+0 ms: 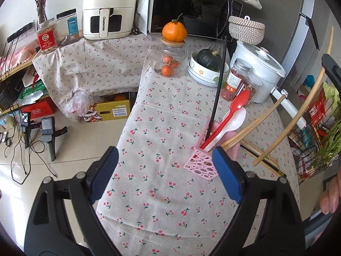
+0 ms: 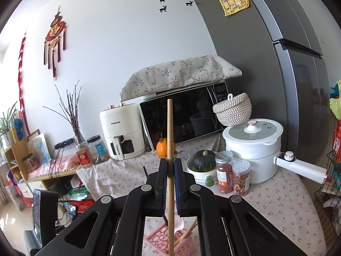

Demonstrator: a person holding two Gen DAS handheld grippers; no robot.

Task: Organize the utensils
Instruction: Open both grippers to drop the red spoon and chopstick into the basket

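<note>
A pink perforated utensil holder [image 1: 201, 164] stands on the cherry-print tablecloth [image 1: 162, 132], holding a red spoon [image 1: 232, 111], a white spoon [image 1: 233, 123], a black chopstick [image 1: 218, 85] and wooden chopsticks [image 1: 251, 128]. My left gripper [image 1: 165, 170] is open and empty, just left of and in front of the holder. My right gripper [image 2: 170, 164] is shut on a wooden chopstick [image 2: 169, 132], held upright above the holder [image 2: 157, 236]; the same chopstick shows in the left wrist view [image 1: 298, 115] at the right. More chopsticks [image 1: 262, 155] lie on the cloth beyond the holder.
Behind the holder stand spice jars [image 1: 235, 79], a white cooker [image 1: 262, 64], a bowl with a squash [image 1: 207, 64], a glass jar topped by an orange [image 1: 173, 49], a microwave [image 1: 191, 8] and an air fryer [image 1: 109, 10]. A wire rack [image 1: 315, 132] stands at the right.
</note>
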